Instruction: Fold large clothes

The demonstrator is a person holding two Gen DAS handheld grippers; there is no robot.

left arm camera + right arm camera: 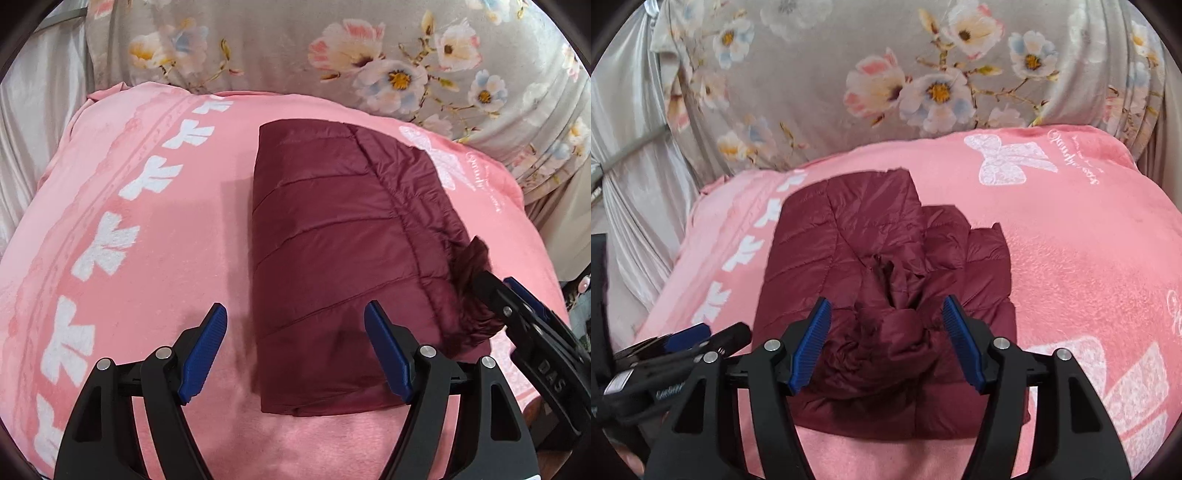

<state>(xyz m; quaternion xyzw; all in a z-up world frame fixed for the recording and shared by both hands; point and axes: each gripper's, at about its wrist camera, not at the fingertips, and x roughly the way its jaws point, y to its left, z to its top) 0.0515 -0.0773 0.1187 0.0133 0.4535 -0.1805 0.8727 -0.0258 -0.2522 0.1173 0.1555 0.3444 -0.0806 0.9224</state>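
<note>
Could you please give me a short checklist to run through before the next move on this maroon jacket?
1. Left gripper open and free of fabric: ok; its pads stand apart above the jacket's edge.
2. Right gripper released: ok; pads apart, with bunched fabric lying between them but not pinched.
3. Maroon jacket folded into a compact block: ok on the smooth side seen by the left wrist.
4. Fold tidy on the right-hand side: not ok; a crumpled bunch sticks up.
5. Jacket fully on the pink blanket: ok.
6. Layers underneath aligned: cannot tell.
</note>
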